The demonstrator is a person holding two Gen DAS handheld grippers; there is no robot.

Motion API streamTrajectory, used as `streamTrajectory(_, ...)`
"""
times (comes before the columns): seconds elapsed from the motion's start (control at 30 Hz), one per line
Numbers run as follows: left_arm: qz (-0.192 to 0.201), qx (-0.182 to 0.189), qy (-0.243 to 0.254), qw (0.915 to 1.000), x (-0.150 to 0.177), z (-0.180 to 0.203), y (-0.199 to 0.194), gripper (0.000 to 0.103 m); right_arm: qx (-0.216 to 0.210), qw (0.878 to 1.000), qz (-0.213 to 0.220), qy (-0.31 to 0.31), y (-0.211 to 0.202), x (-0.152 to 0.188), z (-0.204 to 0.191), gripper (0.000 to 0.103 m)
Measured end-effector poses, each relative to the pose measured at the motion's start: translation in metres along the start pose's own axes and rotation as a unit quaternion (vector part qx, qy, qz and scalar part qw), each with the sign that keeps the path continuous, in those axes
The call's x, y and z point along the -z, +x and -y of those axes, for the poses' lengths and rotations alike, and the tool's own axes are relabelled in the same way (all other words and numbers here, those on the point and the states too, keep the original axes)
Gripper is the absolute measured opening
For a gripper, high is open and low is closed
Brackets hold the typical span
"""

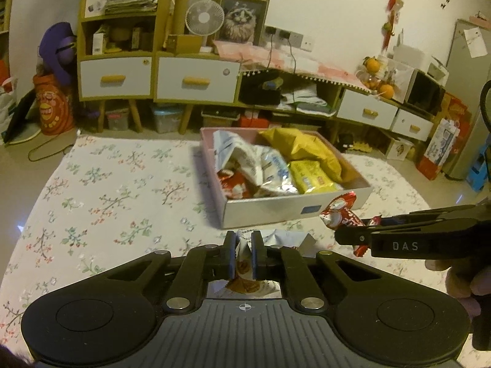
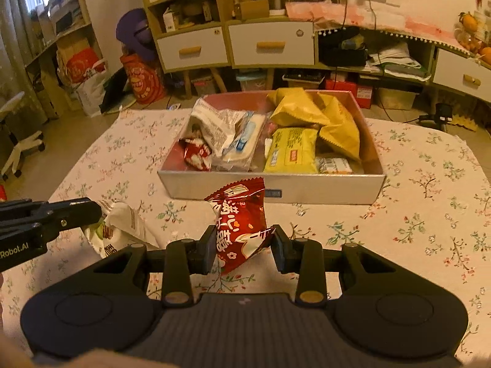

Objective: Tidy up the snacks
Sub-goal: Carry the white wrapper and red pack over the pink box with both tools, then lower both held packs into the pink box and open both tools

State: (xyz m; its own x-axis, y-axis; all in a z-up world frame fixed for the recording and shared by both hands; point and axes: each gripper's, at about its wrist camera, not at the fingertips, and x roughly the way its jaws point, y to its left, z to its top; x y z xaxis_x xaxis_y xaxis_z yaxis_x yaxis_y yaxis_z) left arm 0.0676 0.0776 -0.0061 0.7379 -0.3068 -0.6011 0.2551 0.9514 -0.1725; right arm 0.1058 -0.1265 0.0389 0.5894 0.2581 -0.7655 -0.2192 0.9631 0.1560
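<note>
An open box (image 1: 276, 208) (image 2: 276, 188) on the floral table holds several snacks: yellow packets (image 1: 310, 150) (image 2: 310, 107), white packets (image 1: 257, 159) (image 2: 221, 128) and a red packet (image 1: 233, 184) (image 2: 196, 153). My left gripper (image 1: 244, 256) is shut on a white snack packet (image 1: 276, 239) (image 2: 122, 224), low near the table in front of the box. My right gripper (image 2: 244, 245) is shut on a red snack packet (image 2: 242, 224) (image 1: 340, 214), held above the table just before the box's front wall. In the left wrist view the right gripper (image 1: 340, 233) reaches in from the right.
The table carries a floral cloth (image 1: 107, 199) (image 2: 429, 214). Behind it stand low cabinets with white drawers (image 1: 196, 79) (image 2: 270, 46), shelves, fans (image 1: 204, 17) and a cat picture. Bags and boxes sit on the floor at the left and right.
</note>
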Motion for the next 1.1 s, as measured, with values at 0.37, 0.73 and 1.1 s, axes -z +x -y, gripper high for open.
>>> streamTrajectory(0.37, 0.026, 0.006, 0.009, 0.9996, -0.032, 0.023, 0.008, 0.007, -0.005, 1.0, 0.021, 0.016, -0.003, -0.018, 0.015, 0.033)
streamTrajectory(0.73, 0.043, -0.022, 0.009, 0.9988, -0.079, 0.025, 0.053, 0.007, -0.013, 0.999, 0.036, 0.033, 0.019, -0.044, 0.027, 0.034)
streamTrajectory(1.1, 0.0, -0.048, -0.004, 0.9988, -0.064, 0.012, 0.1, 0.007, -0.019, 0.999, 0.017, 0.048, 0.048, -0.046, 0.03, 0.034)
